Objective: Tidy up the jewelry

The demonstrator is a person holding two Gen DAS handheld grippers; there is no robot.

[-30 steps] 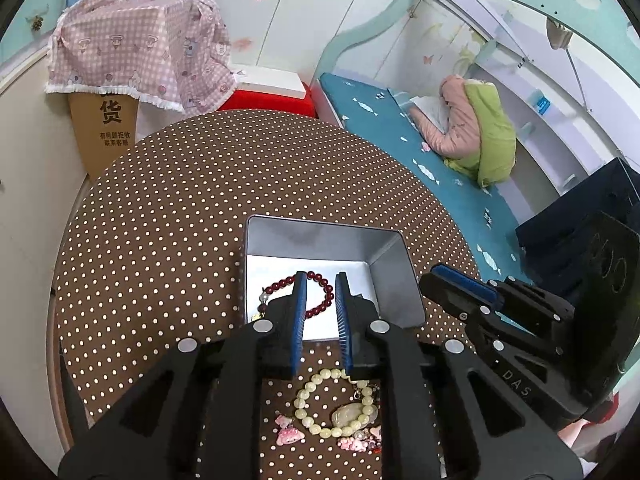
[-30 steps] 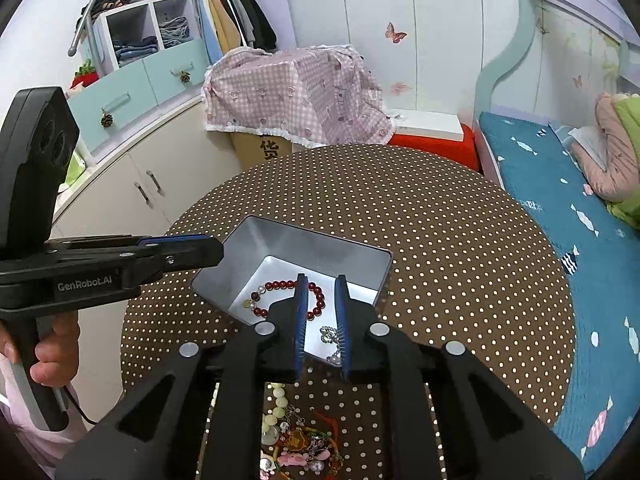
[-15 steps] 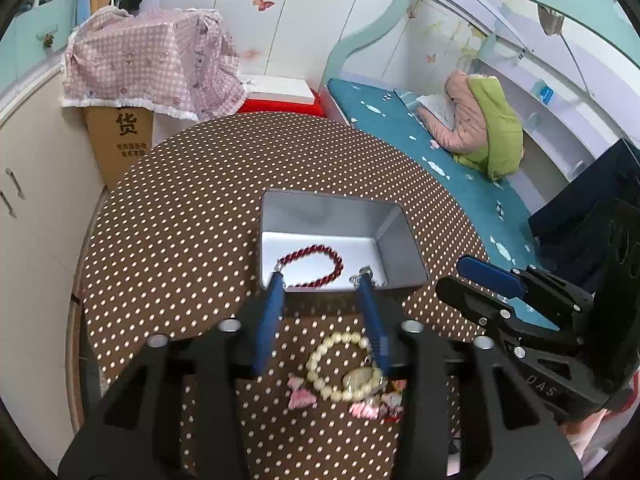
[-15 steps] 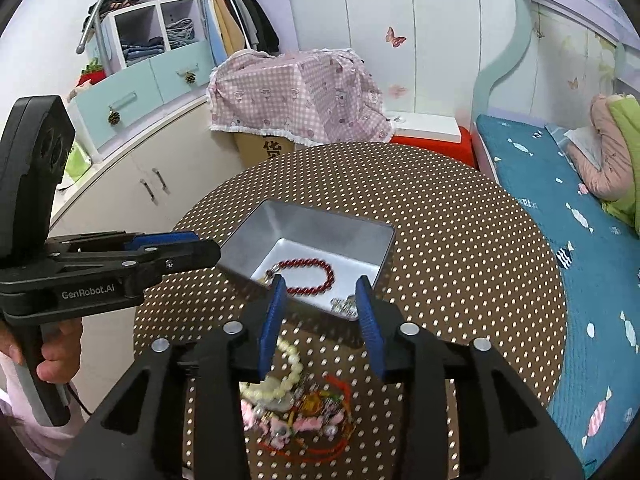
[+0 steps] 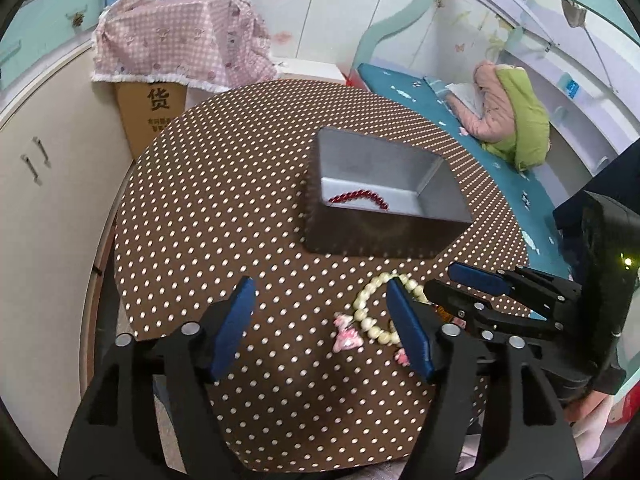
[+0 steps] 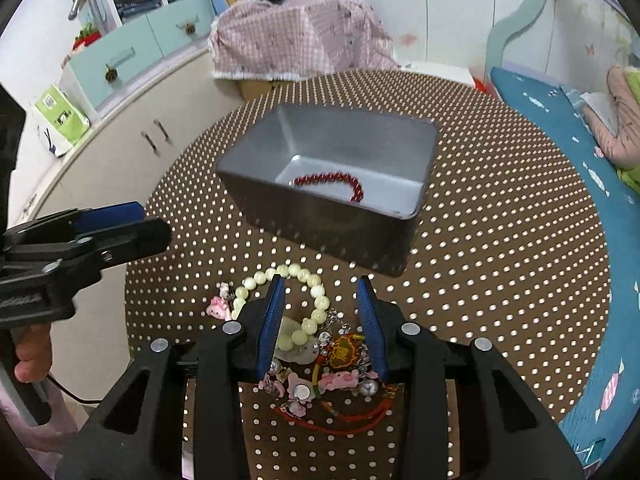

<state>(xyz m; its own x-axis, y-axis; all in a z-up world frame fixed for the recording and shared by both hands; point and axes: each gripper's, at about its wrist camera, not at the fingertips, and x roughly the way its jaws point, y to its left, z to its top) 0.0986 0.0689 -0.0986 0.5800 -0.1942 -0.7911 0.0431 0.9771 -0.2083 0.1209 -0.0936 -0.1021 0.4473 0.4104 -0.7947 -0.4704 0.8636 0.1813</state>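
Two grippers: both are seen with fingers spread and nothing pinched between them.
Left gripper [image 5: 320, 312]: shown at the bottom of the left wrist view, over bare dotted cloth; its right-hand finger overlaps the pearl bracelet in the picture, and contact cannot be told.
Right gripper [image 6: 322, 312]: shown at bottom centre of the right wrist view, its blue pads framing the jewelry pile; its body is cut off by the lower edge.
Metal box [image 6: 340, 220]: placed mid-frame on the round table [image 5: 224, 184], open at the top, beyond both grippers.
Red bead bracelet [image 6: 332, 180]: laid on the box floor; its near part is hidden by the front wall in both views.
Pearl bracelet [image 6: 308, 280]: laid on the cloth just in front of the box, partly covered by the right gripper's left finger.
Jewelry pile [image 6: 336, 360]: tangled below the pearl bracelet; red cord, pink charms, and silver pieces are made out, but single items are hard to separate.
Pink charm [image 5: 347, 336]: laid apart at the pile's left edge, lower centre of the left wrist view.
Person's hand [image 6: 30, 356]: only fingertips are seen at the left edge of the right wrist view, on the left gripper's handle.
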